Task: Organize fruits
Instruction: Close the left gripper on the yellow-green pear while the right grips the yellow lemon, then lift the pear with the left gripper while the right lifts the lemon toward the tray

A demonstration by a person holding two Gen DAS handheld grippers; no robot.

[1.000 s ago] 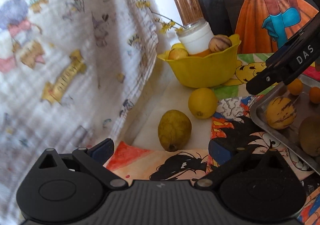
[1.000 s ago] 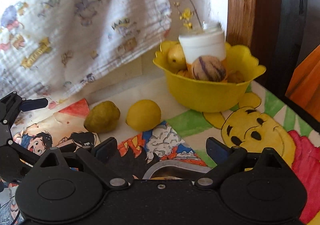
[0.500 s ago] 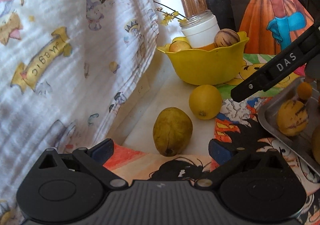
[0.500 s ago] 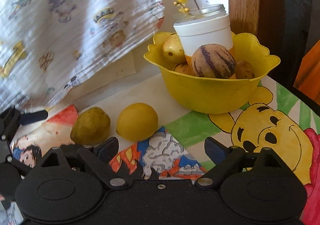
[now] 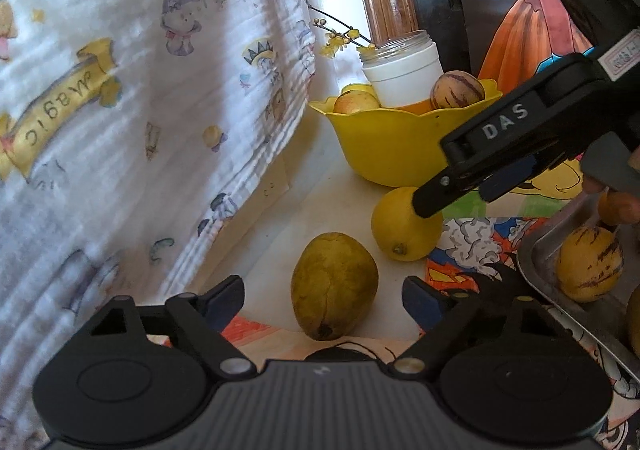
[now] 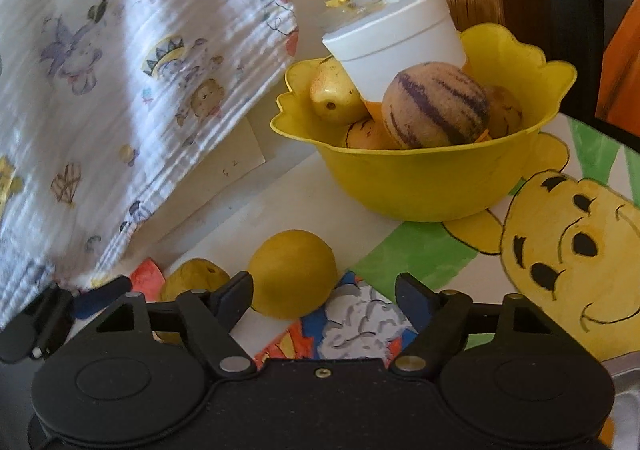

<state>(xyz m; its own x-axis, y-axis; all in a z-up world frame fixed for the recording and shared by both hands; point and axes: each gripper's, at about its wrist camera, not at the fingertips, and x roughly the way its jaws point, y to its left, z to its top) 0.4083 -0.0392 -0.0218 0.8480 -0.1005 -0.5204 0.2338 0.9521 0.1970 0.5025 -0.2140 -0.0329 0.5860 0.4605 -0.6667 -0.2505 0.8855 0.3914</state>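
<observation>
**Two fruits still loose on the bench as both sets of fingers narrow**

Left wrist view: the yellow bowl [image 5: 400, 146] already holds several fruits around a white jar [image 5: 402, 74], and a metal tray [image 5: 536, 270] off to the right of the fingers carries more. Left to sort, I judge, are the green-yellow pear [image 5: 334, 286] and the lemon [image 5: 404, 230]. The left gripper [image 5: 324, 300] points down at the bench. The pear lies between its fingers, slightly ahead; the jaws have just been closing but stand apart, pads clear of it.

Right wrist view: the right gripper [image 6: 324, 298] tilts down too. The lemon [image 6: 292, 274] sits just ahead, near the left finger [image 6: 236, 294]; the pear [image 6: 196, 280] lies outside it. These jaws have also just been closing, not yet touching the fruit.
</observation>
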